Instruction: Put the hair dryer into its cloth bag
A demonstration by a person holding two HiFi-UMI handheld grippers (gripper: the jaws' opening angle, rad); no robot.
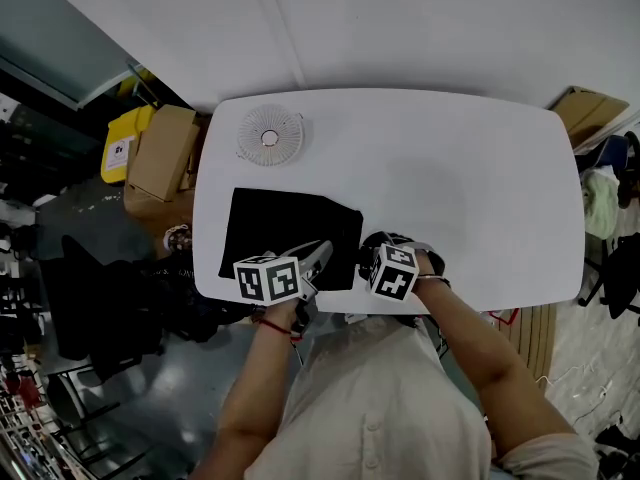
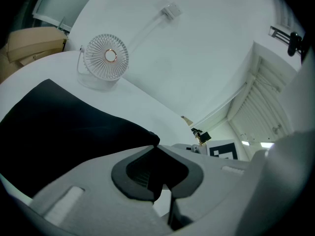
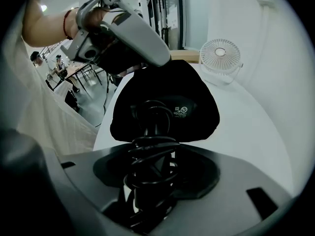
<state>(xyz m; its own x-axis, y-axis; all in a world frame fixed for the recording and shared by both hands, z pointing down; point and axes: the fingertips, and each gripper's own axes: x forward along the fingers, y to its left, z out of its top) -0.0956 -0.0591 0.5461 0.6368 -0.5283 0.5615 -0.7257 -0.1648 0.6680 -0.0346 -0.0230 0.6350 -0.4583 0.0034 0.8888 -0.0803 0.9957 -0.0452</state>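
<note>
Your left tongs (image 2: 154, 147) are pressed together on the flat black cloth bag (image 1: 275, 223), pinching a peak of its near edge. The rest of the bag spreads away from them, ahead and to their left, across the white rounded table (image 1: 450, 168). Beyond these tongs, past the bag's far edge, the small round white desk fan (image 1: 269, 135) stands upright.

Just to the right, your right tongs (image 3: 156, 173) stand wide and are clamped on the handle of the black plastic hair dryer (image 3: 167, 107). The black power cord (image 3: 150, 154) is looped round that handle between the jaws. The handle's long axis runs straight out along the line these tongs point, down toward the table. The dryer's broad head sits at the far end, crosswise to the handle, right by the bag edge that the left tongs hold. Black on black, you cannot tell whether the head touches the cloth.
</note>
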